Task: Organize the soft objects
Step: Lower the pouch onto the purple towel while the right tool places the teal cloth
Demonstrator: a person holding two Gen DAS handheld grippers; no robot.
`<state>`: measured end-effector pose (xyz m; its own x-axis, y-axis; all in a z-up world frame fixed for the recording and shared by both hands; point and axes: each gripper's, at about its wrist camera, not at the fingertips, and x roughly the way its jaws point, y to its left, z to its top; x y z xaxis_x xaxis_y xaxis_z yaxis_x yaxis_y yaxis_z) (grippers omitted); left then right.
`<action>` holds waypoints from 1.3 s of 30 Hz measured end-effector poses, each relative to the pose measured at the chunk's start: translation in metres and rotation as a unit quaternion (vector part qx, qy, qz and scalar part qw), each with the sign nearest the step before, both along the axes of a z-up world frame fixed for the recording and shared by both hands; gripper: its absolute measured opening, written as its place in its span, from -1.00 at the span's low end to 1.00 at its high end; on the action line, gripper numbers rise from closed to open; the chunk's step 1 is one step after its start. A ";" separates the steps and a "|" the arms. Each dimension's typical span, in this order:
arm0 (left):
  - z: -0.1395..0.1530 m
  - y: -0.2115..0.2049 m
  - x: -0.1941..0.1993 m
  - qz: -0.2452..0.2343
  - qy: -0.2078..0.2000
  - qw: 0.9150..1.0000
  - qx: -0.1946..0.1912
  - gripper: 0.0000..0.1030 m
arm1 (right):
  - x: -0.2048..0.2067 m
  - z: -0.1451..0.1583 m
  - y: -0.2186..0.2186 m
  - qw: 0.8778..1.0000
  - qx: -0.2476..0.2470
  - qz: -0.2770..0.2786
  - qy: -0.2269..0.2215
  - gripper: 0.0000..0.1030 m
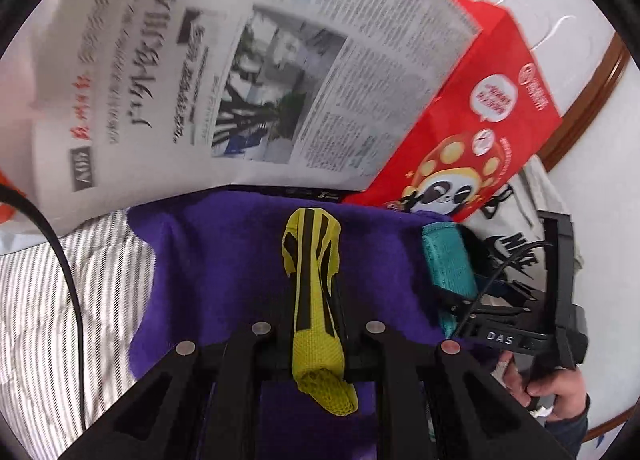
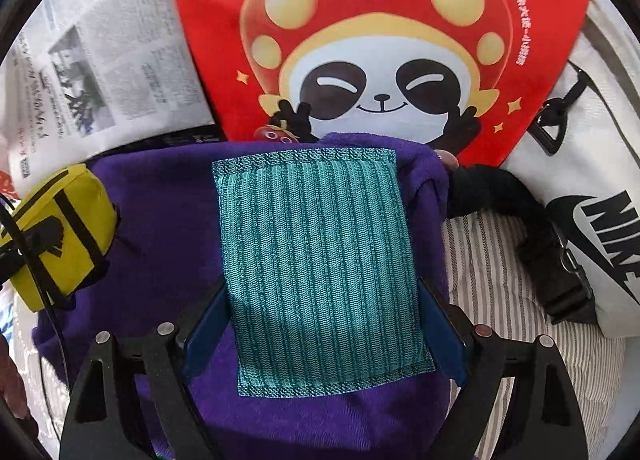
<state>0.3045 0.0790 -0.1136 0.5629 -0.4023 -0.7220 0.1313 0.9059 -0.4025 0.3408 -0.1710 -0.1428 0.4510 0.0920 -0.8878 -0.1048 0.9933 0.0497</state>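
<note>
A purple towel [image 1: 224,260] lies folded on the striped bed; it also shows in the right wrist view [image 2: 160,220]. My left gripper [image 1: 316,300] is shut on a yellow pouch with black stripes [image 1: 312,256], held over the towel; the pouch shows at the left of the right wrist view [image 2: 60,236]. A teal knitted cloth [image 2: 320,260] lies flat on the towel. My right gripper [image 2: 324,324] is open, its blue fingers [image 2: 208,324] either side of the cloth's near end. The cloth [image 1: 448,260] and right gripper show at the right in the left wrist view.
A newspaper [image 1: 240,72] lies beyond the towel, also in the right wrist view [image 2: 100,60]. A red panda bag [image 2: 380,40] lies behind the towel. A white Nike bag [image 2: 592,188] with a black strap [image 2: 532,228] lies at the right. Striped bedding [image 1: 60,320] lies underneath.
</note>
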 end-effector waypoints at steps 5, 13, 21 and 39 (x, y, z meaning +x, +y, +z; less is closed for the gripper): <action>-0.018 -0.002 0.013 0.013 0.006 0.999 0.034 -0.72 | 0.007 -0.011 0.005 1.000 -0.014 0.005 0.007 0.71; -0.028 0.008 0.015 0.023 0.005 0.998 0.064 -0.55 | 0.006 -0.019 0.017 0.999 -0.038 0.012 0.009 0.73; -0.036 0.005 0.011 0.014 0.024 0.996 0.088 -0.08 | 0.018 -0.020 0.015 0.999 -0.034 0.022 0.014 0.76; -0.005 -0.007 -0.019 0.017 0.014 0.984 0.175 0.44 | 0.000 0.010 0.018 0.998 -0.039 0.040 -0.024 0.93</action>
